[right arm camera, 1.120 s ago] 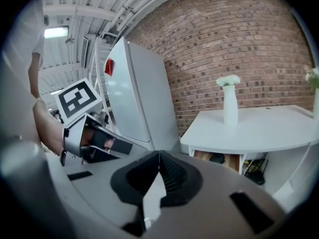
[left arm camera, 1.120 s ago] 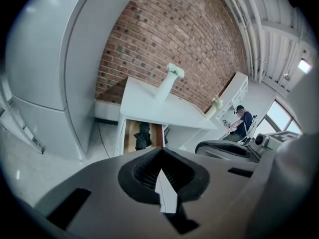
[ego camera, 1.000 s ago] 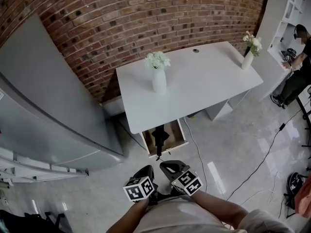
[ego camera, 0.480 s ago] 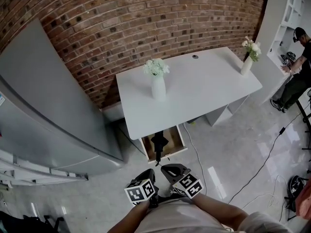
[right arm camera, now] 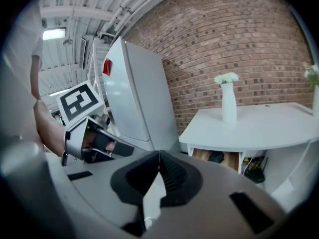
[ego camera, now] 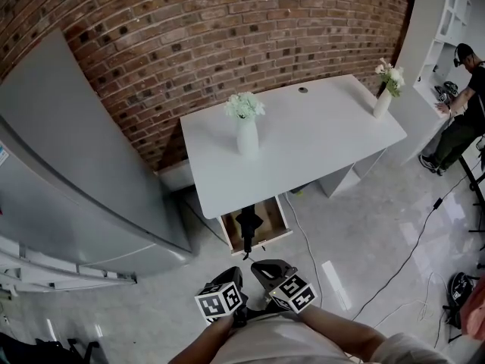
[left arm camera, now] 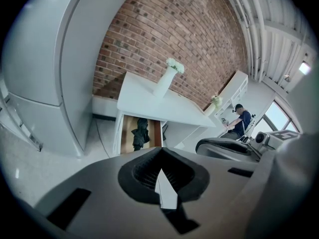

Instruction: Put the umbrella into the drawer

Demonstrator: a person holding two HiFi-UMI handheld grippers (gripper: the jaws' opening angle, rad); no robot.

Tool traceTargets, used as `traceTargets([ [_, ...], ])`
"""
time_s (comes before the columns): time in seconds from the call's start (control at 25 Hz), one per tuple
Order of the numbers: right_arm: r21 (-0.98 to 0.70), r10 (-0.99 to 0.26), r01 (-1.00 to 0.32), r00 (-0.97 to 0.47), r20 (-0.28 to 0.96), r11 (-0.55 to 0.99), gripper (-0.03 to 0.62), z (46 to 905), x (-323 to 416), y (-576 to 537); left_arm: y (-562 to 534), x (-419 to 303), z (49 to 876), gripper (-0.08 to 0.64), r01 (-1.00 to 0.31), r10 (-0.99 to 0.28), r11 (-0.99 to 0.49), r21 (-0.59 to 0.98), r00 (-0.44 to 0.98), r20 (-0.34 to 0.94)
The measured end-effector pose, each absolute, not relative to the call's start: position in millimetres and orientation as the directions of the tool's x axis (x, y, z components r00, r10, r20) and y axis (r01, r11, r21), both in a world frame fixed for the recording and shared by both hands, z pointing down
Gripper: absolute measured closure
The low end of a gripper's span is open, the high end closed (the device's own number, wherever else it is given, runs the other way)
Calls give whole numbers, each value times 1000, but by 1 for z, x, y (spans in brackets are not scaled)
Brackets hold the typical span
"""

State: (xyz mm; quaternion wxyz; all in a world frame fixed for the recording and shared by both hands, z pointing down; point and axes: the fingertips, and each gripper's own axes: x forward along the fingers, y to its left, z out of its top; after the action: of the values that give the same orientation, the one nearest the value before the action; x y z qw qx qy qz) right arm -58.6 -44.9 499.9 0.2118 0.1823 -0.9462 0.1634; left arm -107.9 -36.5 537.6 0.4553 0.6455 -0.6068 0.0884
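Drawn back slightly from the desk, left gripper and right gripper both closed and empty, leaving the umbrella lying in the open drawer, apparently already placed.

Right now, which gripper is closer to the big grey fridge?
Left. The left gripper sits on the side toward the fridge; the right gripper lies beyond it, farther from the fridge.

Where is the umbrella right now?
In the head view, just below centre, the black umbrella lies inside the open drawer under the white table's near edge.
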Motion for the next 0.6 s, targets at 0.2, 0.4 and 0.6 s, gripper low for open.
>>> traceTargets([
  [0.2, -235, -275, -418, -840, 467, 878, 575, 506, -61, -40, -31, -107, 544, 554, -853, -693, 146, 501, 273, 667],
  [0.4, -236, -281, -428, -835, 474, 873, 575, 503, -61, -38, -30, -108, 542, 554, -854, -691, 135, 502, 282, 666],
  [0.6, -235, -290, -433, -836, 466, 870, 575, 503, -61, -39, -31, -108, 543, 554, -855, -691, 129, 503, 286, 664],
])
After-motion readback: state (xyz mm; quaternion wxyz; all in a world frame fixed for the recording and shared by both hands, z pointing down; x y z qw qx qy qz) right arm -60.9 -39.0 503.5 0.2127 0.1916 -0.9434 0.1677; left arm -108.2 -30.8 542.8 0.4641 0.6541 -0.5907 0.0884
